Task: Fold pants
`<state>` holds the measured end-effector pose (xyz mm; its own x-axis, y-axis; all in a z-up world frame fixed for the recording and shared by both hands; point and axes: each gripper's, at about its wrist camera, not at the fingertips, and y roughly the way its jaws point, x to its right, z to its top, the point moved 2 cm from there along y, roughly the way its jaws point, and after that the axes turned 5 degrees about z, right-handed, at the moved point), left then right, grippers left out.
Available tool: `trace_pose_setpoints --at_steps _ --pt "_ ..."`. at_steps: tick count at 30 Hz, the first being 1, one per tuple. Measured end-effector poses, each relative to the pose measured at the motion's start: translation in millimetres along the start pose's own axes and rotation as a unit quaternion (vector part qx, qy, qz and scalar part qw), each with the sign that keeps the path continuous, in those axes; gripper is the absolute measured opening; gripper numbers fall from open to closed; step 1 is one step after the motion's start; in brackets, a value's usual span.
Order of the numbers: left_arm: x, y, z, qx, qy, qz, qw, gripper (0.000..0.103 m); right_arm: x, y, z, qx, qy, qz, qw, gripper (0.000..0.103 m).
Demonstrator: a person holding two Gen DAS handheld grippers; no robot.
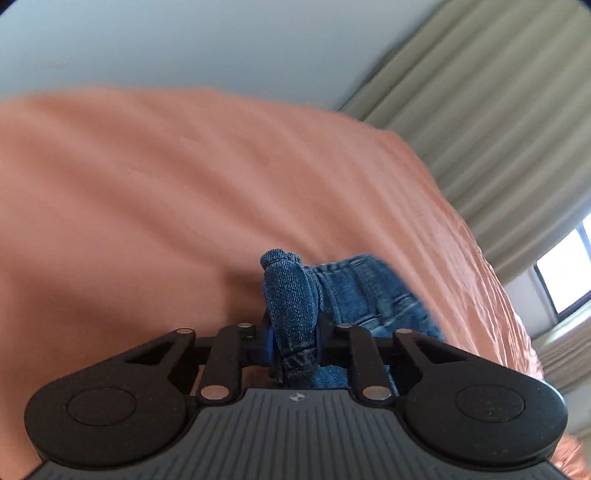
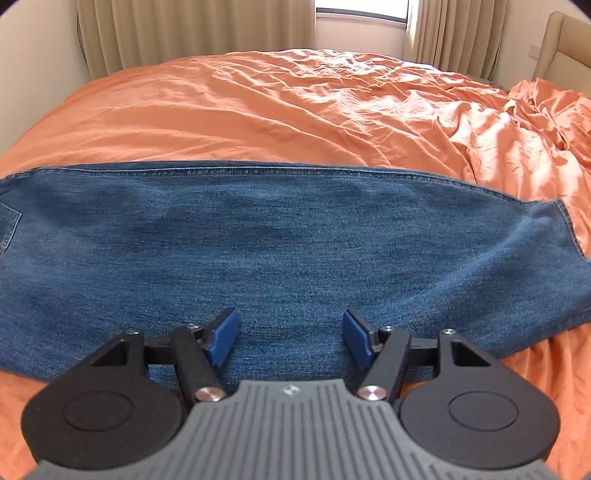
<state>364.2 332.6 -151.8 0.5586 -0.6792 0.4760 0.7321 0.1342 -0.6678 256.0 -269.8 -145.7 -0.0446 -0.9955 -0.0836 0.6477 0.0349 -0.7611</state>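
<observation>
One pair of jeans (image 2: 288, 258), laid flat across orange bedsheet (image 2: 295, 110), leg running left to right in your right wrist view. Your right gripper (image 2: 290, 341) hovers over near edge, blue pads (image 2: 221, 338) spread wide, holding nothing. Your left gripper (image 1: 293, 343) clamped on bunched denim fold (image 1: 291, 306). Left view motion-blurred; jeans mostly hidden there. Two curtain panels (image 2: 192, 29) flank window (image 2: 362, 9); jeans cut off at both frame edges.
</observation>
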Motion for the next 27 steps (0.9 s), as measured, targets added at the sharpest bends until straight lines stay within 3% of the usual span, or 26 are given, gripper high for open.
trace_pose_setpoints --at_steps 5,9,11,14,16,19,21,23,27 --pt "29 -67 15 0.052 0.072 -0.004 0.9960 0.019 11 -20 -2 0.003 0.009 0.001 1.000 0.059" --pt "16 -92 26 0.074 0.106 0.022 0.9913 0.019 24 -39 -12 0.000 0.005 0.010 1.000 0.059" --pt "-2 -84 34 0.079 0.123 0.060 0.9874 0.018 34 -45 -18 0.000 0.007 0.011 1.000 0.059" --pt "-30 -53 26 0.044 0.130 0.115 0.9839 0.019 55 -49 -26 -0.003 0.028 0.004 1.000 0.058" --pt "-34 -31 14 0.027 0.153 0.143 0.9774 0.019 74 -52 -29 -0.003 0.058 0.002 0.998 0.050" --pt "-27 -10 2 0.020 0.177 0.176 0.9682 0.023 106 -63 -31 0.008 0.112 -0.002 0.994 0.049" --pt "-21 -2 1 0.017 0.168 0.192 0.9667 0.037 130 -74 -30 0.023 0.146 -0.005 0.989 0.048" --pt "-10 -2 4 0.025 0.185 0.205 0.9607 0.045 156 -85 -30 0.039 0.177 -0.010 0.983 0.047" --pt "9 -27 7 0.066 0.212 0.218 0.9503 0.072 213 -100 -30 0.064 0.251 -0.011 0.966 0.038"
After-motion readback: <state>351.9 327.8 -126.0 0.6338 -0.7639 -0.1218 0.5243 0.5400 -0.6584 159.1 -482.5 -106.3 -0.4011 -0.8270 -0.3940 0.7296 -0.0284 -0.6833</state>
